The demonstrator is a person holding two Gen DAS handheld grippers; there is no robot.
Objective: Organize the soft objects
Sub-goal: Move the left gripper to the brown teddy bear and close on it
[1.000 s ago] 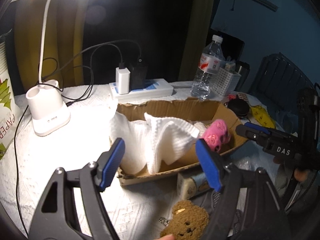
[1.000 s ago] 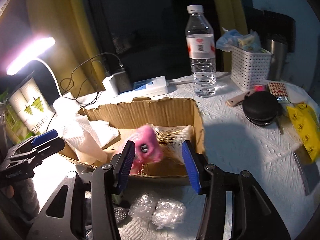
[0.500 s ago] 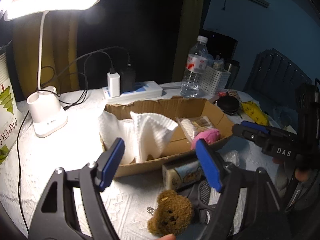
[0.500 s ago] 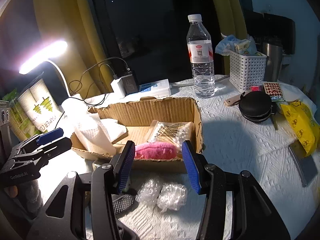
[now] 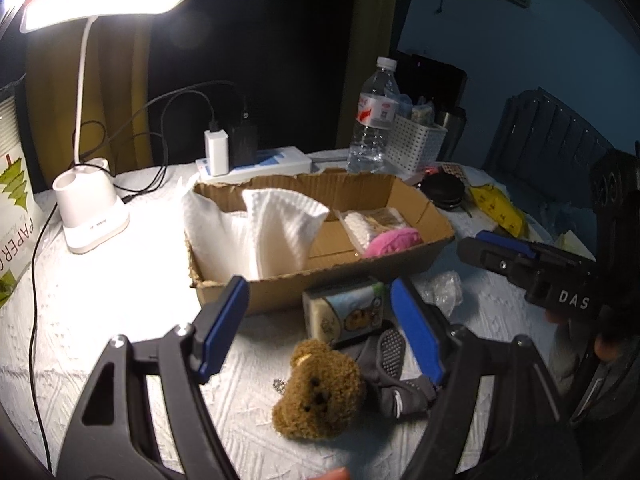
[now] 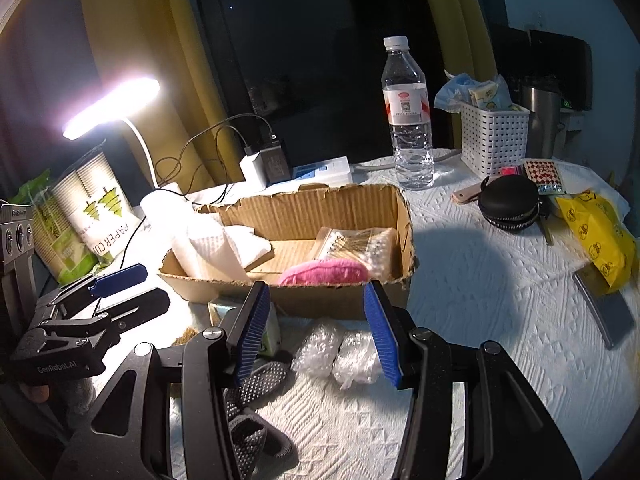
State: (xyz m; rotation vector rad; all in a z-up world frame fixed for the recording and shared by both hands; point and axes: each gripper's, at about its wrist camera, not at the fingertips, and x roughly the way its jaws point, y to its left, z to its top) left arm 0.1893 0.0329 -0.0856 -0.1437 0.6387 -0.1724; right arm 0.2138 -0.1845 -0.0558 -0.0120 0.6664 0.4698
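Two handheld grippers hang over a table covered in white textured paper, both with blue-padded fingers spread apart and holding nothing. The left gripper [image 5: 320, 328] hovers above a brown teddy bear [image 5: 318, 390] lying on the table just in front of a cardboard box [image 5: 320, 284]. Touching the bear's right side is a grey sock [image 5: 394, 388], and a small printed packet [image 5: 346, 314] sits between the bear and the box wall. The right gripper [image 6: 316, 328] hovers over two crumpled clear plastic wads [image 6: 340, 354] near the same box [image 6: 344, 300]. Inside the box, a pink plush toy [image 6: 324, 272] rests against the near wall at the right end, beside a packet of cotton swabs [image 6: 356, 244]; a white cloth [image 5: 276, 232] stands bunched at the left end. Behind the box stand a lit desk lamp [image 5: 90, 208], a power strip [image 5: 260, 164] and a water bottle [image 6: 408, 120].
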